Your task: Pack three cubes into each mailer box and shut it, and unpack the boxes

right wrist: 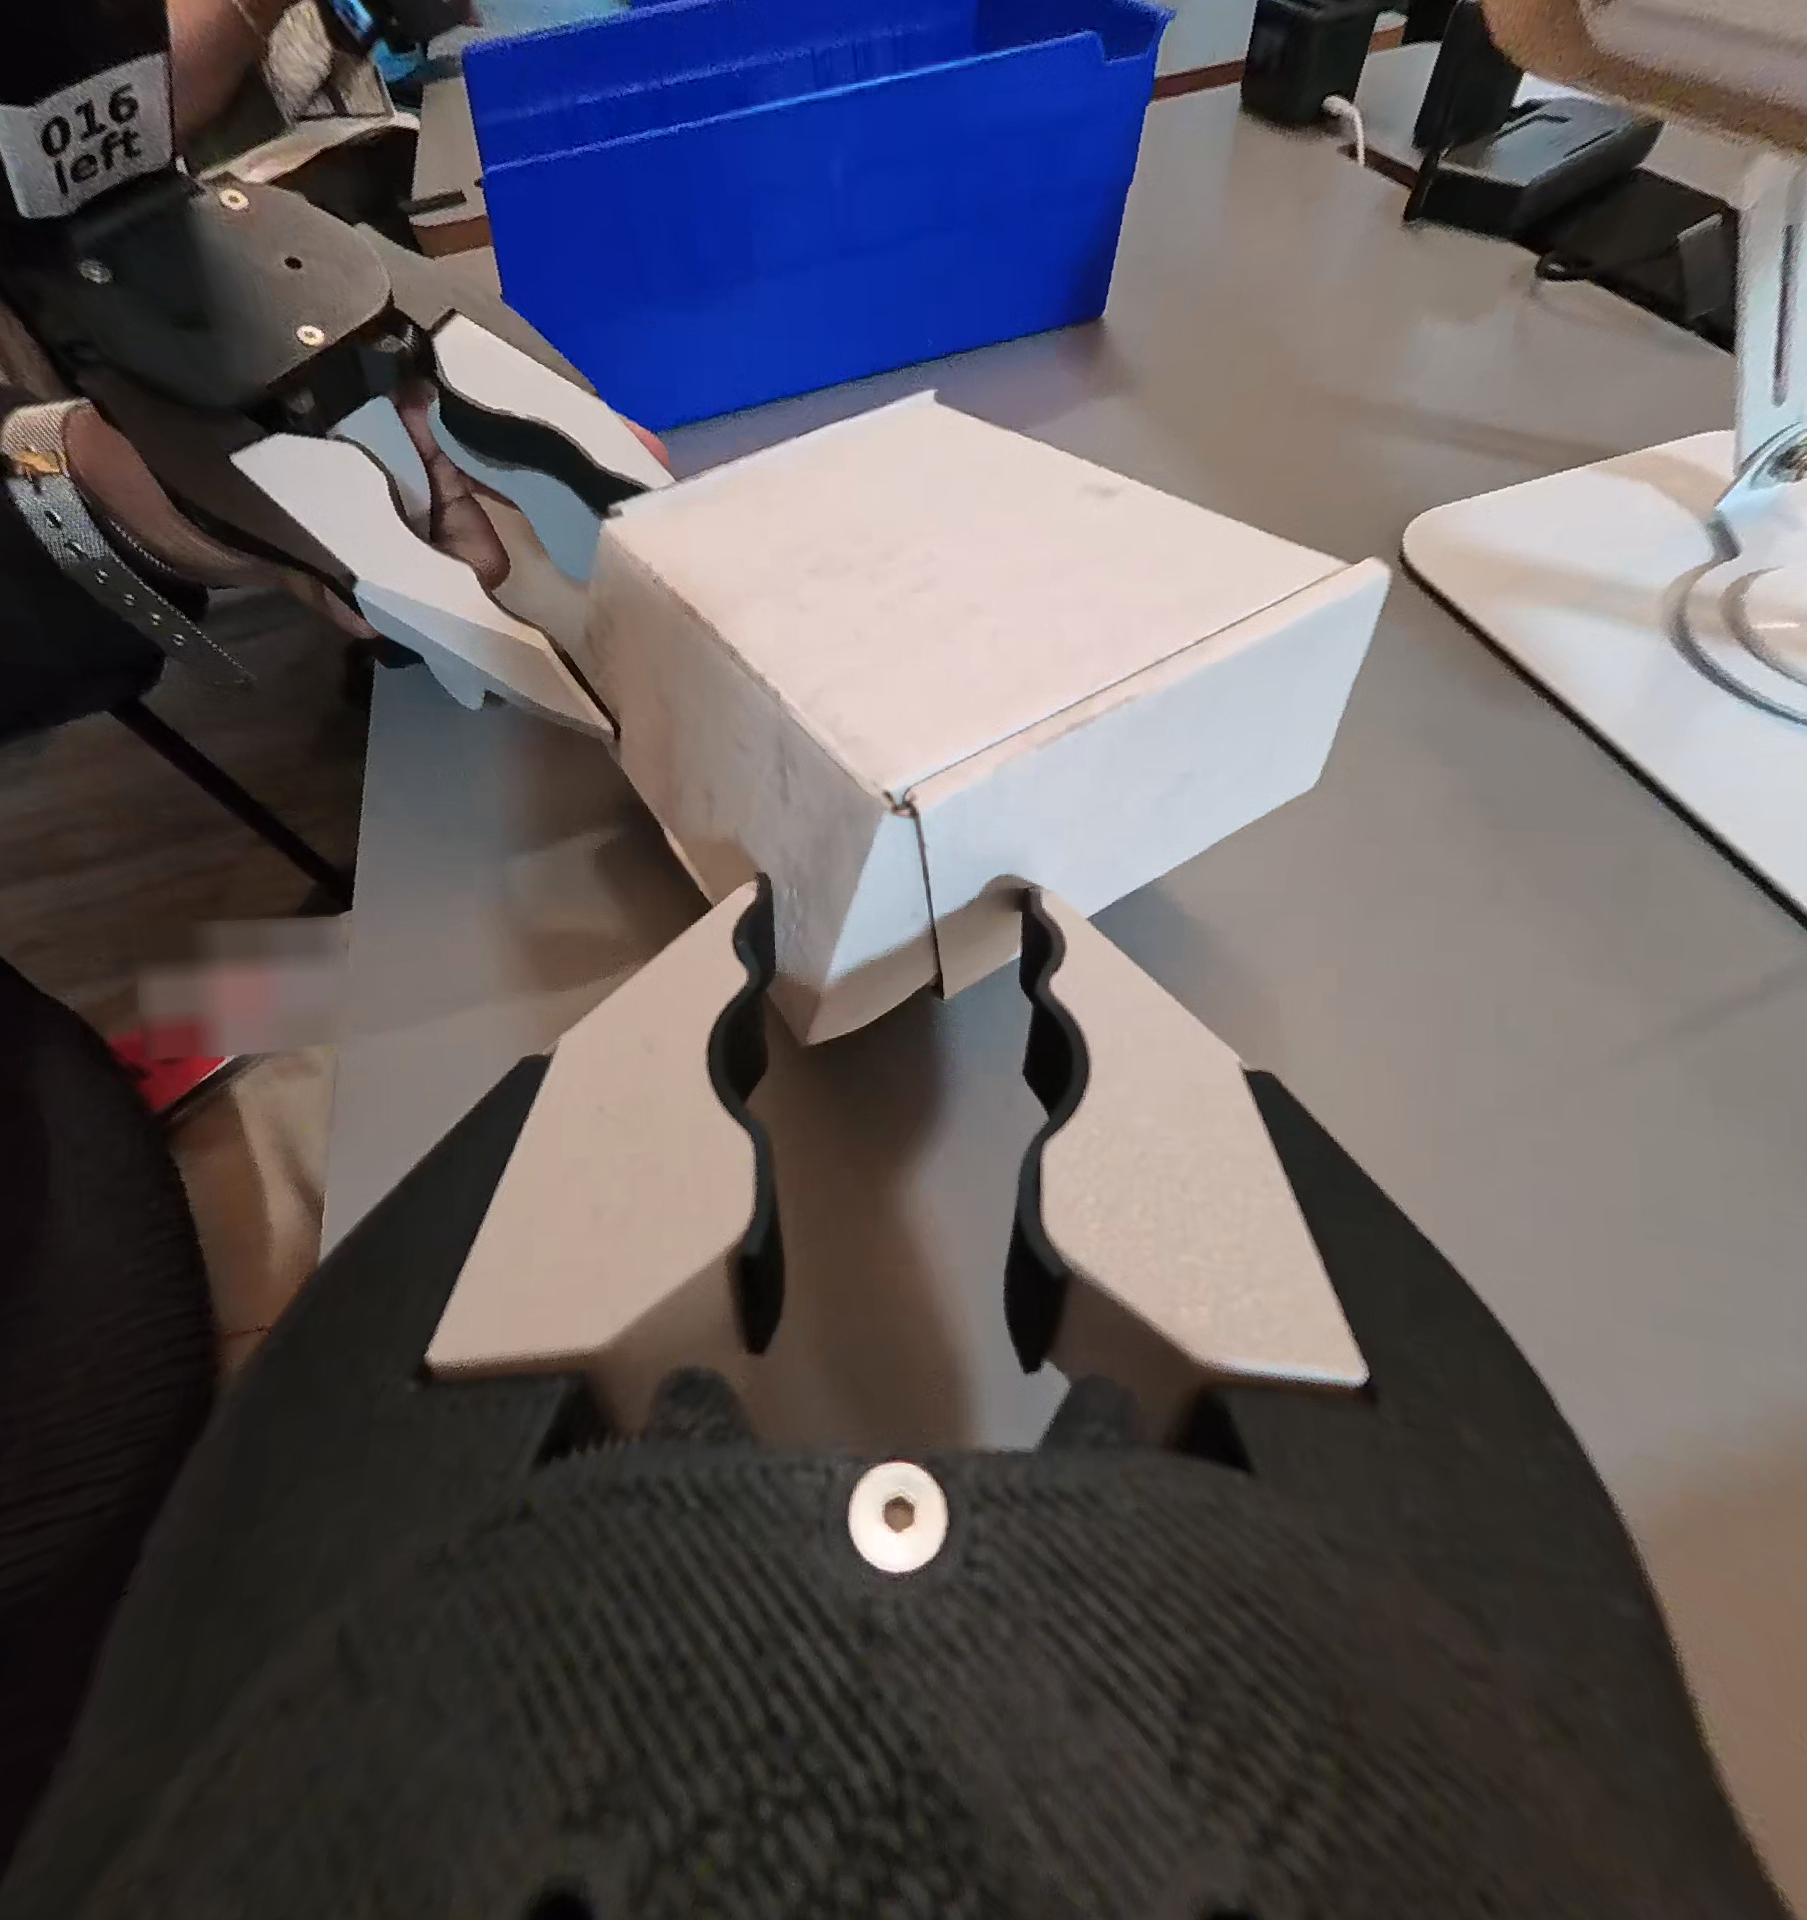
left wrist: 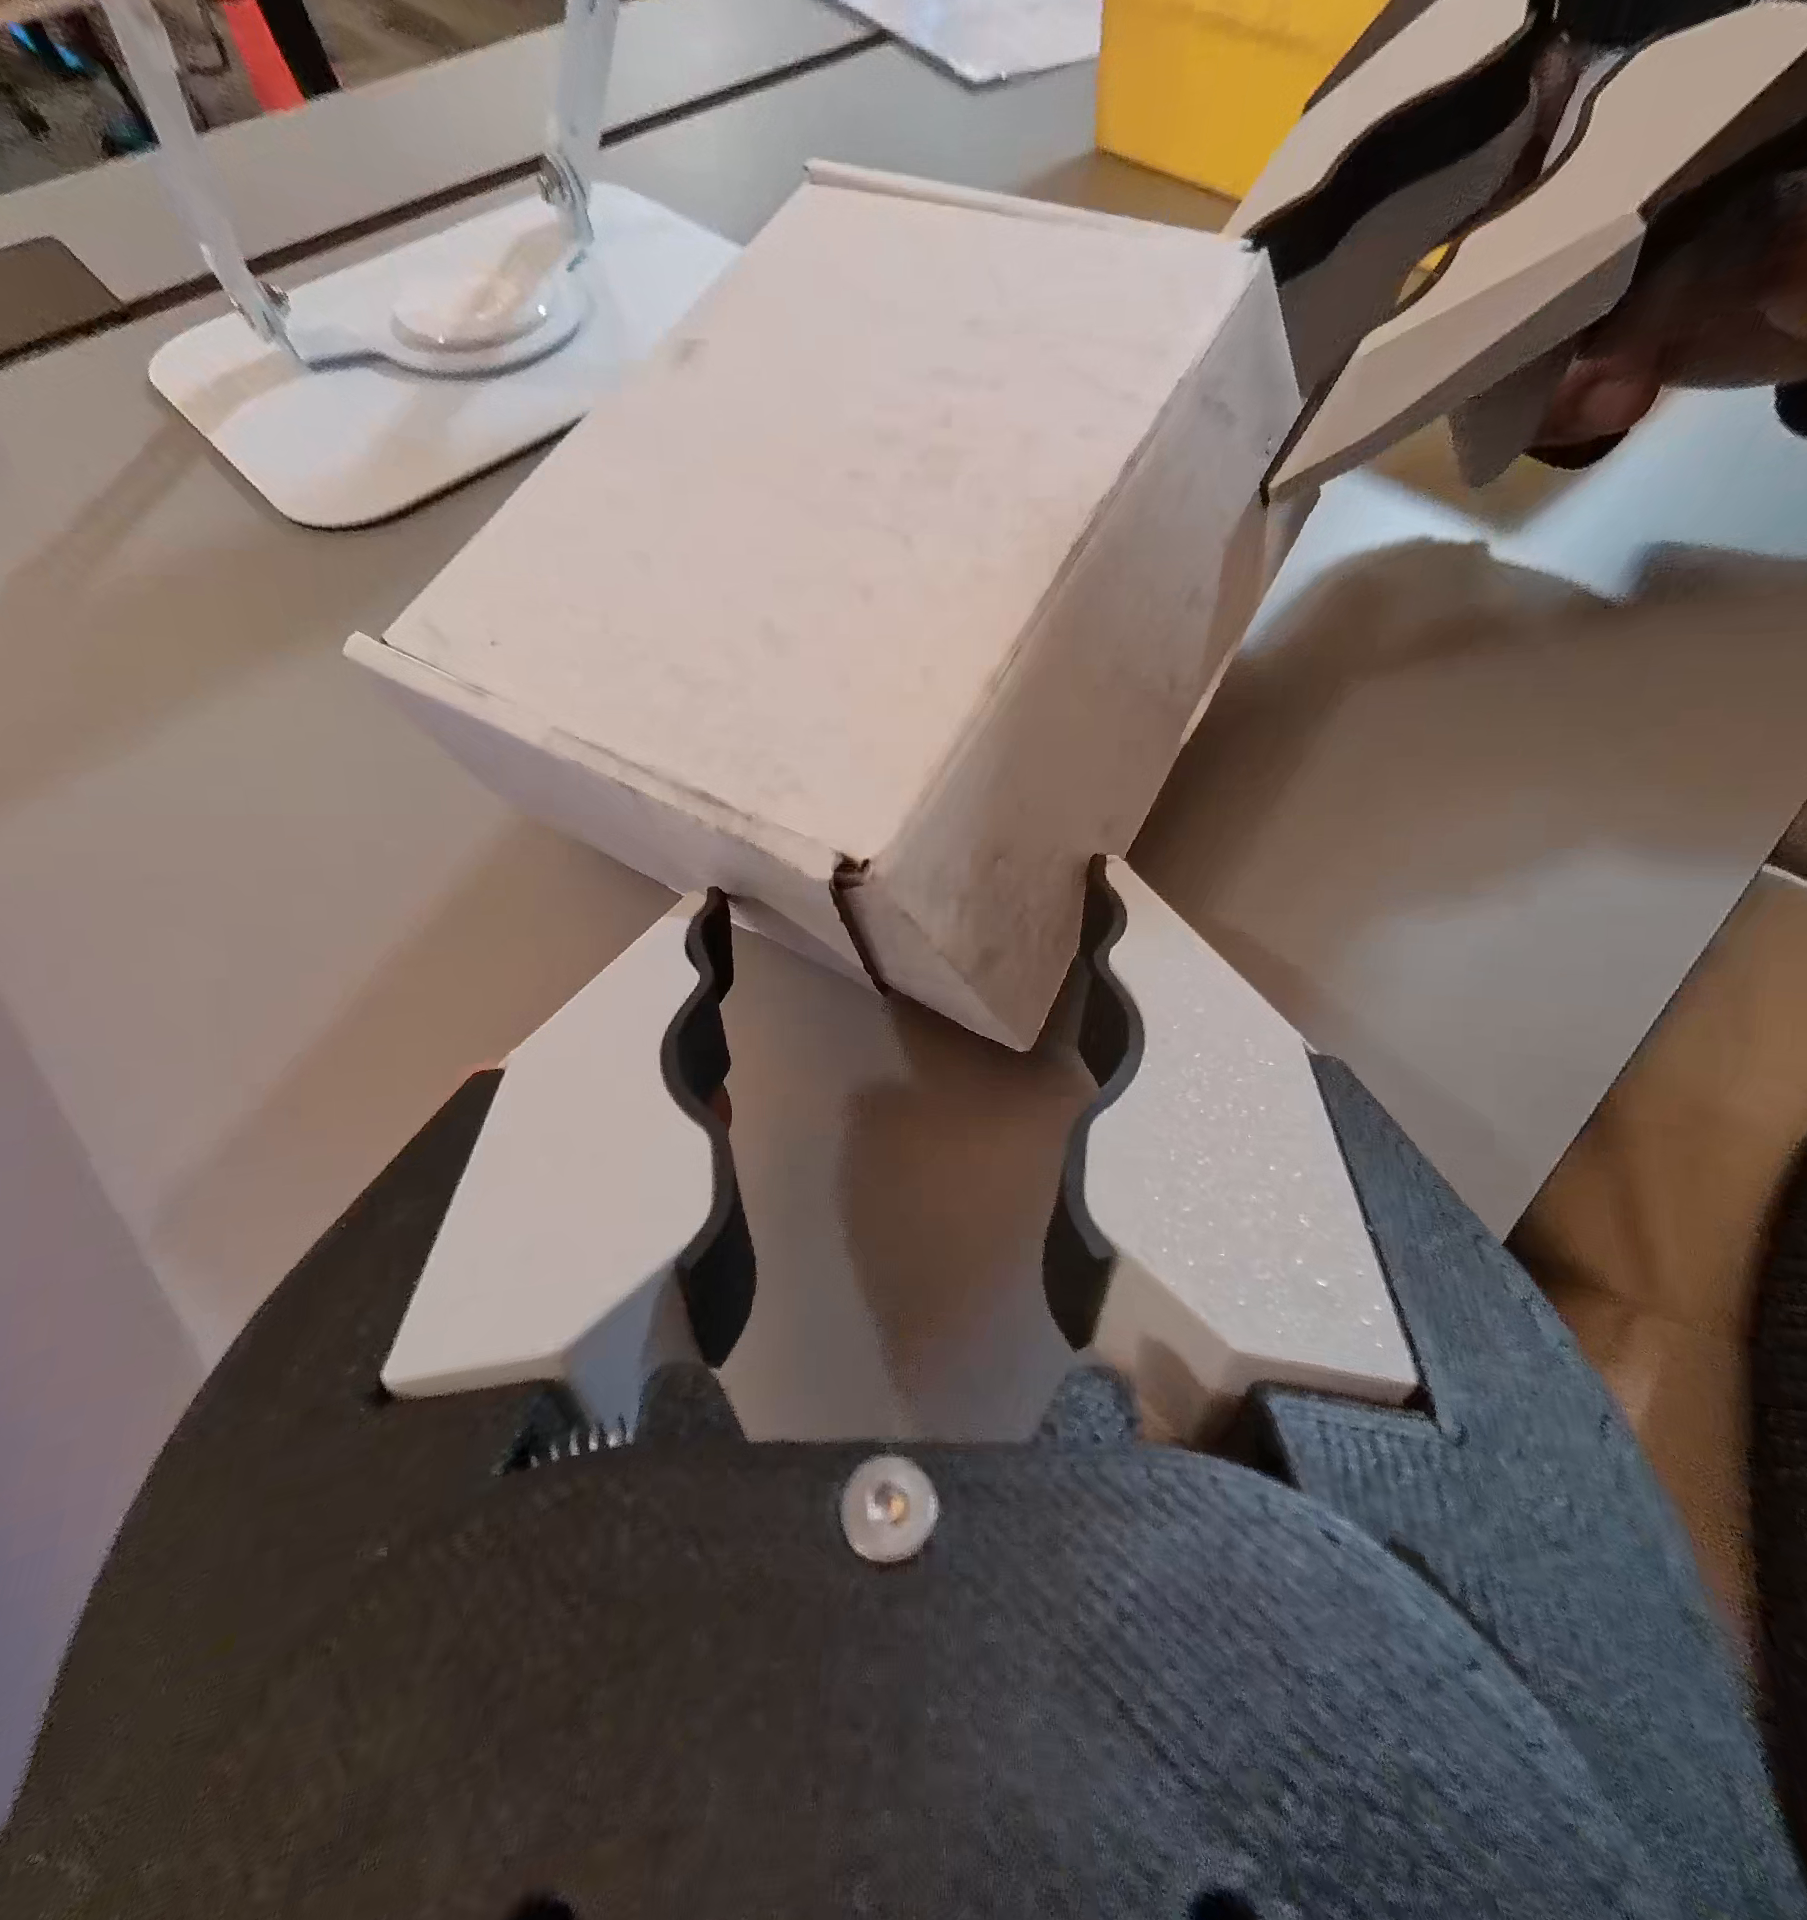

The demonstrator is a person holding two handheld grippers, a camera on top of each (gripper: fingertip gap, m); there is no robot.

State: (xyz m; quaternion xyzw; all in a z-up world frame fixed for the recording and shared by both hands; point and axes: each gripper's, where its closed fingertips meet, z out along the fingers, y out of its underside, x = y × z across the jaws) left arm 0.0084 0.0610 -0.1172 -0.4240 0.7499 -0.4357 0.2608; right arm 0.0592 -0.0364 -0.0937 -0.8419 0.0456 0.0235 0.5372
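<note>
White cardboard mailer box [left wrist: 826, 582], lid closed, 1 item, tilted with 1 low corner near the grey bench [left wrist: 151, 831]. Left gripper [left wrist: 904, 914]: jaws spread, straddling that corner. Right gripper [right wrist: 894, 914]: jaws spread, straddling the opposite corner. Whether either clamps the box: cannot tell. Blue bin [right wrist: 805, 177] behind; white stand base [left wrist: 390, 384] alongside.

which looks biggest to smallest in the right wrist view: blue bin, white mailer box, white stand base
1. white mailer box, closest to the camera, so nearness may inflate it
2. blue bin, close behind in apparent size though farther off; this order is unsure
3. white stand base, cut off at the frame edge
</note>
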